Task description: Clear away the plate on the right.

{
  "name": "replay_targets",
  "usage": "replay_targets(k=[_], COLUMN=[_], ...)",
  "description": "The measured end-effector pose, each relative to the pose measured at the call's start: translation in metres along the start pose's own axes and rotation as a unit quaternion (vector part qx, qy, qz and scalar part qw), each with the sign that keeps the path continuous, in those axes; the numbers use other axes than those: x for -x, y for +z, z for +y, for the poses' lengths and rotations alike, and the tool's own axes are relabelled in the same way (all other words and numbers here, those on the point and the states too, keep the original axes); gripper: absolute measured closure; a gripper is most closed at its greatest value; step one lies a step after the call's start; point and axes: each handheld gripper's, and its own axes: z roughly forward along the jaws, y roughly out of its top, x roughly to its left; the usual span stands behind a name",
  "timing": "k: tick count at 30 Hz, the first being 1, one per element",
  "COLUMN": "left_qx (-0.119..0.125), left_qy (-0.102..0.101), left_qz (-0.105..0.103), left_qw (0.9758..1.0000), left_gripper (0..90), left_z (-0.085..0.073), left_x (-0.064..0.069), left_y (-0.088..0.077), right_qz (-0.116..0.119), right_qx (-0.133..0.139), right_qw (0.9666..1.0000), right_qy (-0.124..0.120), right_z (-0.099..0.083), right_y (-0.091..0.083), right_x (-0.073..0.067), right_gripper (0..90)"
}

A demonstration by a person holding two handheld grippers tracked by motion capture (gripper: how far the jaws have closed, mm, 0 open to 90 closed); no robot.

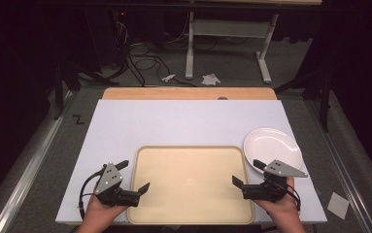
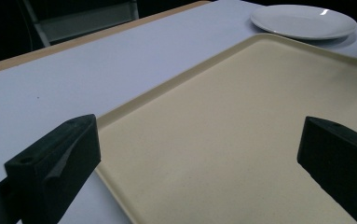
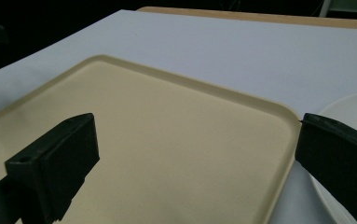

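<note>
The person's forearms are cut off at the bottom edge of the high view, with just the hands and wrists showing, and the room beyond the table at the top of the frame is too dark to make out much besides a white metal frame, cables and scraps of paper on the floor. In the lower middle of the high view lies a tray (image 1: 191, 182), rectangular with rounded corners and a low raised rim, beige and matt with a faintly grainy surface; nothing lies in it. It rests on a white sheet (image 1: 174, 121) covering a wooden table (image 1: 188, 93), whose bare edge shows beyond the sheet. A plate (image 1: 273, 145), round, white and glossy, sits at the right of the frame just beside the tray's upper right corner, also holding nothing; in the right gripper view it is cut off at the right edge. The left gripper (image 1: 134, 177) hovers at the tray's left rim and the right gripper (image 1: 248, 172) at its right rim, partly covering the plate's near edge; both have their black jaws spread wide, pinching nothing.
</note>
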Motion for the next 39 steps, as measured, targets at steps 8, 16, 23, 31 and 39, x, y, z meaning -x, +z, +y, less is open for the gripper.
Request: replay_targets(k=[8,16,23,31,39], left_qx=[-0.001,0.003,0.0,-0.001,-0.002], left_qy=[0.01,0.006,0.008,0.012,0.013], left_qz=[-0.005,-0.003,-0.006,-0.006,-0.006], left_qw=[0.9999,1.0,0.9999,0.9999,0.9999], left_gripper=[0.6,0.6,0.6,0.6,0.7], left_z=[-0.001,-0.002,-0.002,-0.002,-0.001], left_x=[0.002,0.001,0.002,0.002,0.003], left_y=[0.002,0.001,0.002,0.002,0.002], right_qz=[0.006,0.011,0.011,0.008,0.001], right_qx=[0.013,0.016,0.016,0.014,0.012], right_qw=[0.9998,0.9998,0.9998,0.9998,0.9997], right_qy=[0.011,0.006,0.006,0.012,0.022], right_z=[0.0,0.001,0.001,0.001,0.0], right_y=[-0.004,-0.004,-0.004,-0.005,-0.008], right_x=[0.005,0.004,0.004,0.008,0.015], right_gripper=[0.0,0.1,0.0,0.1,0.0])
